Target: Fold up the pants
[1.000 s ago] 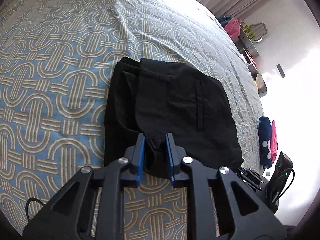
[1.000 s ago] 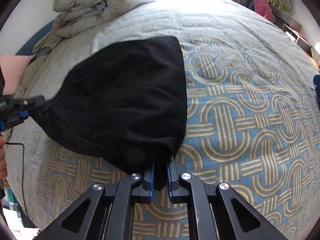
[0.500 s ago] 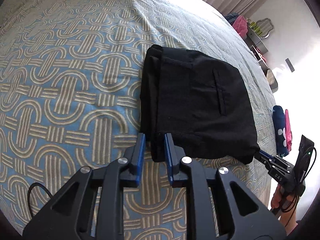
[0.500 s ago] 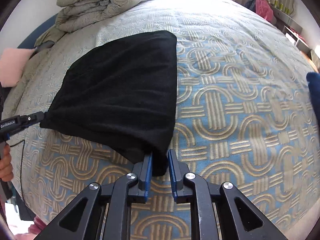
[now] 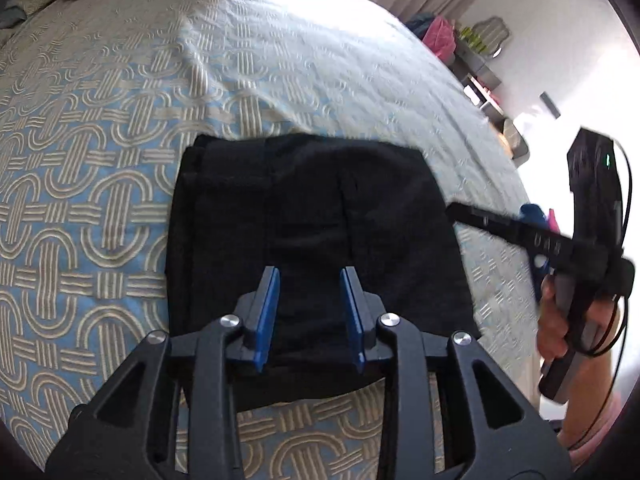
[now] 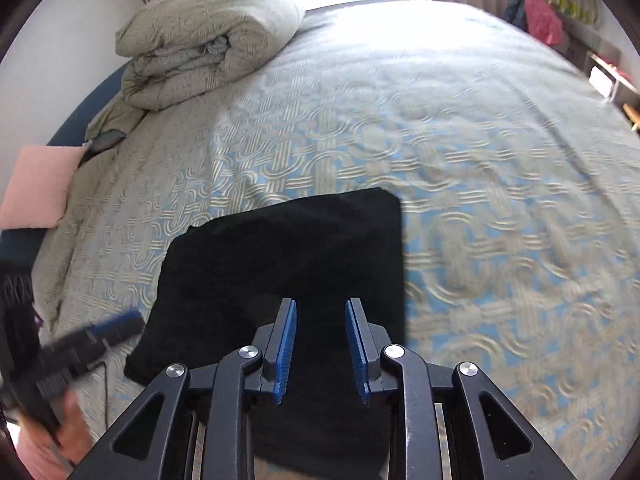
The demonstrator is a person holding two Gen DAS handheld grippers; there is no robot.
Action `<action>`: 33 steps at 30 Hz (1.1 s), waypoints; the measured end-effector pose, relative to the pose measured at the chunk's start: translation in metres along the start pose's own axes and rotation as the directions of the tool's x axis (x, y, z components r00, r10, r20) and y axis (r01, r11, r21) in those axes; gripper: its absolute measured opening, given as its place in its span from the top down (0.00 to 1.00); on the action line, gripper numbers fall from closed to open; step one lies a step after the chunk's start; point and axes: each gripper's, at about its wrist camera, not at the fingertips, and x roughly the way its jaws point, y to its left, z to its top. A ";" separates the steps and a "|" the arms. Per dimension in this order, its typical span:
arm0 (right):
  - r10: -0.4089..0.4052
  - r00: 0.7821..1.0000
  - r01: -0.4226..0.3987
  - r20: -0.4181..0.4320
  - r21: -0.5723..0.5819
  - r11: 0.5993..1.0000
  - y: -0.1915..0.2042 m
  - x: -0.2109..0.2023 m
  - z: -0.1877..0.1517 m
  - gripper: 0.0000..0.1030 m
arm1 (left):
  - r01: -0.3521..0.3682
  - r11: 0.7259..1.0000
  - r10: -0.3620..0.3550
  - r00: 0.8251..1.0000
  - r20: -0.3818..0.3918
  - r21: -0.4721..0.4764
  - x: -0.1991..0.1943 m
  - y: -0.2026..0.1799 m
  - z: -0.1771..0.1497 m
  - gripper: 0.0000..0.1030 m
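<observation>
The black pants lie folded into a compact rectangle on the patterned bedspread. My left gripper is open and empty, hovering over the near edge of the pants. In the right wrist view the pants lie flat in the same way. My right gripper is open and empty above their near edge. The right gripper also shows in the left wrist view, held in a hand beside the pants. The left gripper shows blurred at the left of the right wrist view.
A rolled duvet sits at the head of the bed, with a pink pillow at the left edge. Shelves with pink and green items stand by the far wall. Blue and pink clothes lie past the bed's right edge.
Both grippers have let go of the pants and opened. The pants now lie flat on the bed, and both grippers have drawn back and lifted.
</observation>
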 end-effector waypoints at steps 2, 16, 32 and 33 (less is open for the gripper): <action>-0.055 0.998 0.054 -0.036 -0.031 0.998 0.007 0.025 0.013 0.75 | -0.055 0.998 0.055 0.998 -0.024 0.023 0.017 0.005 -0.009 0.70; -0.167 0.986 0.163 -0.020 -0.149 0.975 0.040 0.044 0.025 0.75 | -0.172 0.983 0.171 0.985 0.016 0.056 0.007 0.011 -0.021 0.67; 0.009 0.979 -0.040 -0.205 -0.148 0.988 0.135 0.134 0.048 0.76 | -0.122 0.993 0.121 0.991 0.050 0.002 -0.010 0.025 -0.043 0.54; 0.021 0.979 -0.050 -0.203 -0.139 0.989 0.134 0.128 0.049 0.75 | -0.093 0.995 0.094 0.995 0.042 -0.019 -0.014 0.029 -0.042 0.53</action>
